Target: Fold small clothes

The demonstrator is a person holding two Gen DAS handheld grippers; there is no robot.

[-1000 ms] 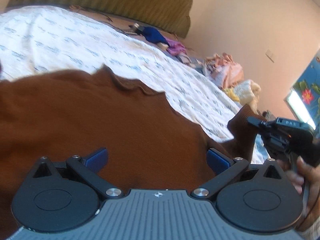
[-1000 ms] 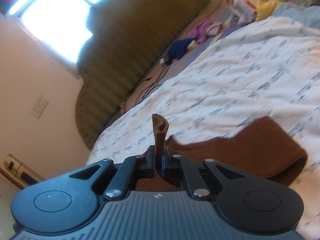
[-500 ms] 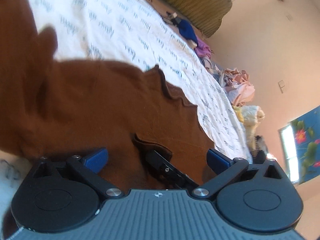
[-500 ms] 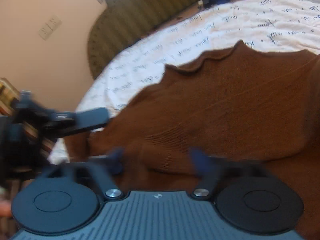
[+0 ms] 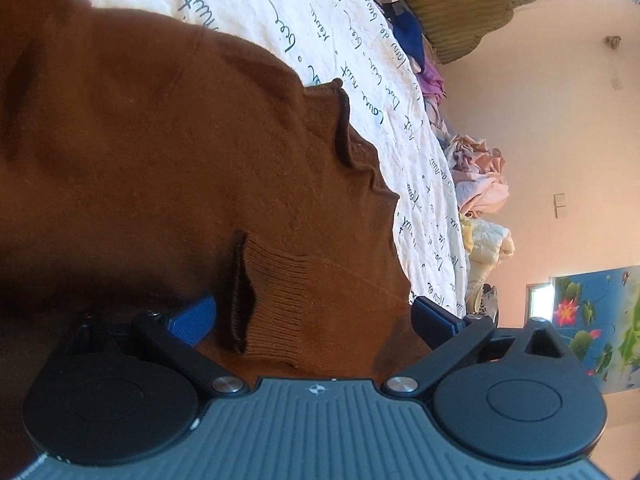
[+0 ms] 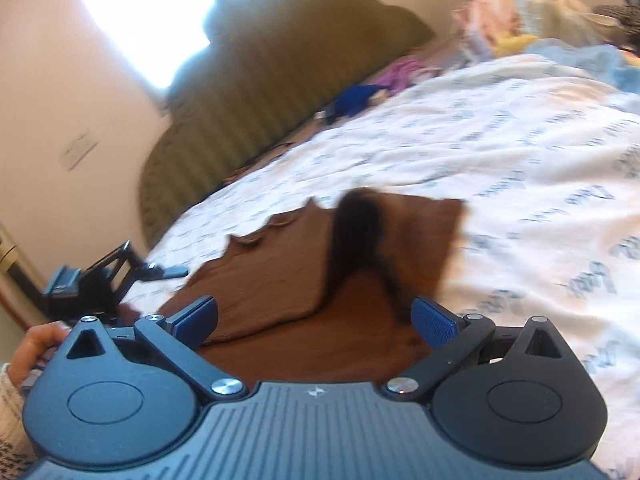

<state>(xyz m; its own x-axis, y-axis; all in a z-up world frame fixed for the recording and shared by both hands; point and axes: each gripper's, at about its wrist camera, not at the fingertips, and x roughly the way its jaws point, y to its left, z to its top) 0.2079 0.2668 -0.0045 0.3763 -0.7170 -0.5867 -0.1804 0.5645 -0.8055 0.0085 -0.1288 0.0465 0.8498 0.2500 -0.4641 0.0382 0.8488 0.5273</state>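
Released a second ago, the sleeve cuff (image 5: 272,292) now lies across the brown sweater (image 5: 160,160), which sits near the bed's (image 6: 520,152) foot edge. Both the right gripper (image 6: 314,322) and the left gripper (image 5: 314,320) stand wide, holding nothing. Soft, limp knit; best pinched at cuff or hem.

Bedsheet (image 5: 360,92): blue cursive script, mostly illegible; "nuit" perhaps readable.
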